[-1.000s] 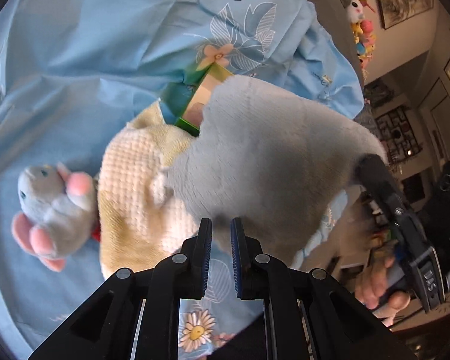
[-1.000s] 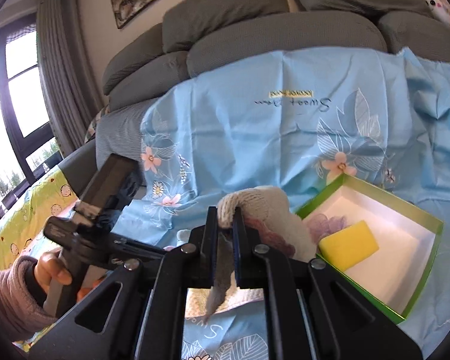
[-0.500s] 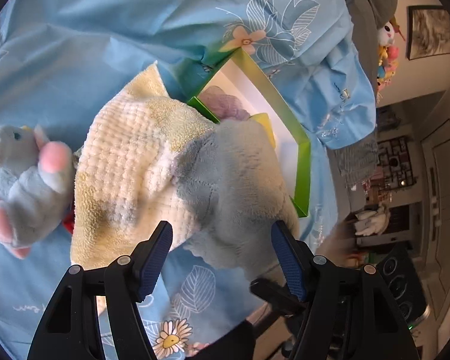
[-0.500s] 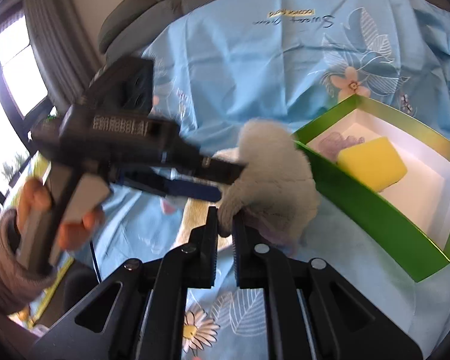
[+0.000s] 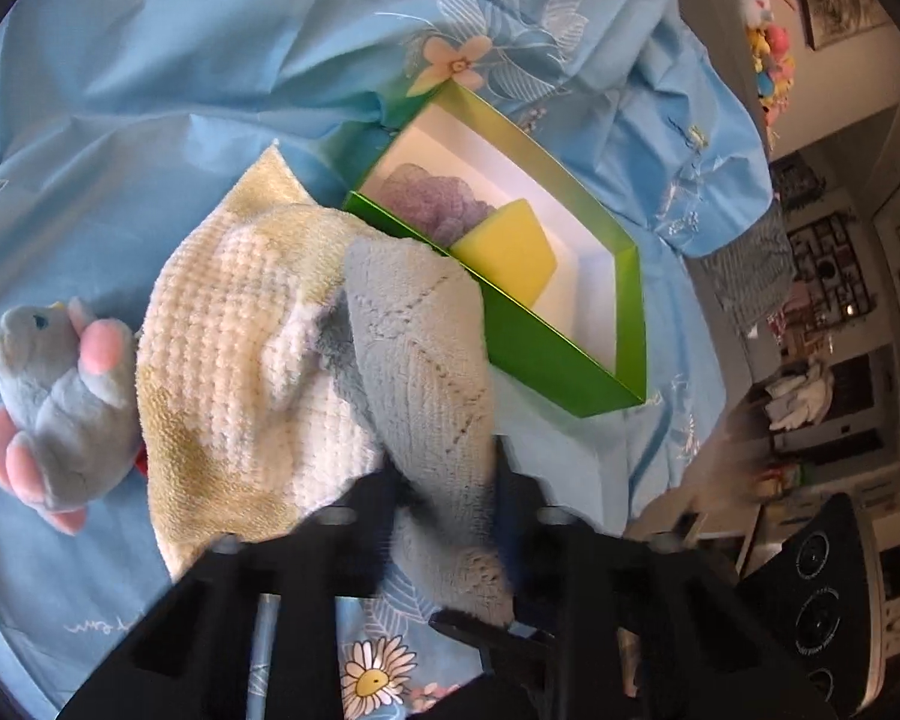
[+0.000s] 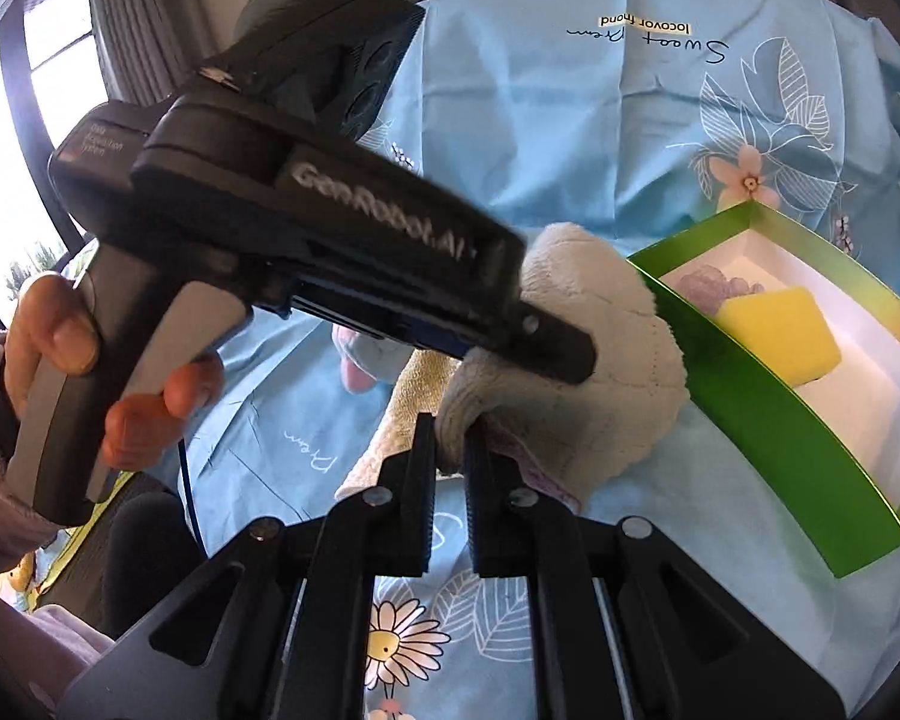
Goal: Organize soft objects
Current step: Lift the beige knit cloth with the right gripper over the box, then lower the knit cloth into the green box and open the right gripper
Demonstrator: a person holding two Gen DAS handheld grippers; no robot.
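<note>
Grey cloth (image 5: 426, 360) stretches lengthwise toward left tool (image 5: 444, 480).

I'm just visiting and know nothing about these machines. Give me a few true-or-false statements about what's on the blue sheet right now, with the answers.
1. The green box holds a yellow sponge. True.
2. The box is otherwise bare. False: a purple fluffy thing lies beside the sponge.
3. The grey cloth is pinched in the left claw. True.
4. The right claw hangs wide open. False: it is shut on the grey cloth.
5. The grey stuffed animal sits inside the box. False: it lies on the blue sheet, next to the cream towel.
</note>
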